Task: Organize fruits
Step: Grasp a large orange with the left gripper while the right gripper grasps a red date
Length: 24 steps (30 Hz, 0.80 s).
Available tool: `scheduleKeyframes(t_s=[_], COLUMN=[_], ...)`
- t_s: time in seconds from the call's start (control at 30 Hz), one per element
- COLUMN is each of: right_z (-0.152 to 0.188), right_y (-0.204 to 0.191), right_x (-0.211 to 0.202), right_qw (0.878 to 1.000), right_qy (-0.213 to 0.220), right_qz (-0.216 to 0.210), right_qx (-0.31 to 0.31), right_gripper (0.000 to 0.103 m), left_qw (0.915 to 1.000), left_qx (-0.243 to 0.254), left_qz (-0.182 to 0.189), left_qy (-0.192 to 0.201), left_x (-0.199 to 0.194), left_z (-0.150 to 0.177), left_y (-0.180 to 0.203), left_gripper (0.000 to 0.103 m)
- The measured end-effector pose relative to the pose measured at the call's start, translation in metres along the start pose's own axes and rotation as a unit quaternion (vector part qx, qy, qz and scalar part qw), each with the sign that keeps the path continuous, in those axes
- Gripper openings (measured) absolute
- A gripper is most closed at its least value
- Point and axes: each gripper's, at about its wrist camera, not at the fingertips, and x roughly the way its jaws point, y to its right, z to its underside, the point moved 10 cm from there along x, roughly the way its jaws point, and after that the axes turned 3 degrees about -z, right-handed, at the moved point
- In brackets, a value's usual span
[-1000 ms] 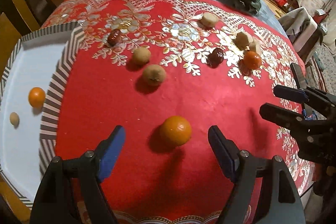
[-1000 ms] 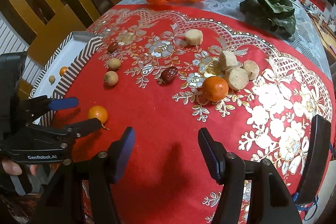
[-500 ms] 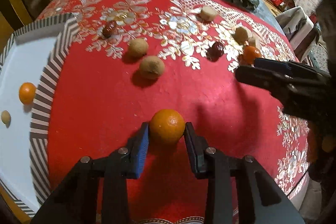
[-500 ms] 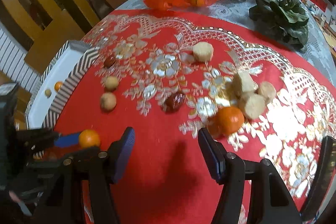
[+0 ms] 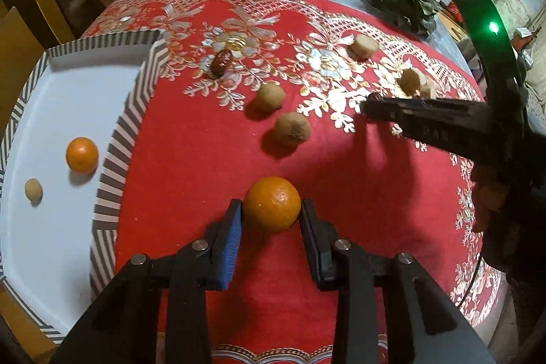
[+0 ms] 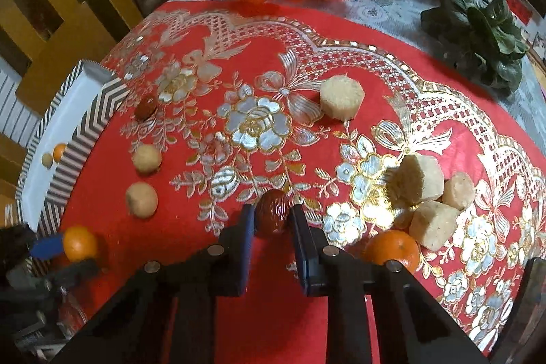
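Fruits lie scattered on the red cloth. The left gripper is clamped on an orange just beside the striped tray, which holds another orange and a longan. The right gripper pinches a date mid-cloth, near three pale chunks

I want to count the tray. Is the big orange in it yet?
Out. The orange sits between the left gripper pads over red cloth, beside the tray.
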Motion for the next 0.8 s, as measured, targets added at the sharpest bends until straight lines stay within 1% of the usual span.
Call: scheduleKeyframes(t_s=[0.2, 0.43, 0.7, 0.8], right_z=[0.006, 0.0, -0.01, -0.015], right_y=[-0.005, -0.025, -0.071, -0.09], right_x=[-0.012, -0.033, -0.043, -0.044], right_qw=[1.0, 1.0, 0.998, 0.997], right_qy=[0.005, 0.021, 0.029, 0.031], right_qz=[-0.006, -0.018, -0.04, -0.048], right_qx=[-0.004, -0.01, -0.044, -0.06], right_gripper=[0.023, 0.023, 0.023, 0.023], left_qw=[0.9999, 0.9995, 0.9984, 0.9976], left_qx=[-0.003, -0.005, -0.017, -0.027], left_qz=[-0.003, -0.017, -0.031, -0.038], left_qy=[0.01, 0.025, 0.045, 0.05], left_x=[-0.007, -0.018, -0.033, -0.038], left_z=[-0.008, -0.019, -0.028, -0.029], left_y=[-0.009, -0.022, -0.043, -0.058], left_gripper=[0.033, 0.033, 0.033, 0.033])
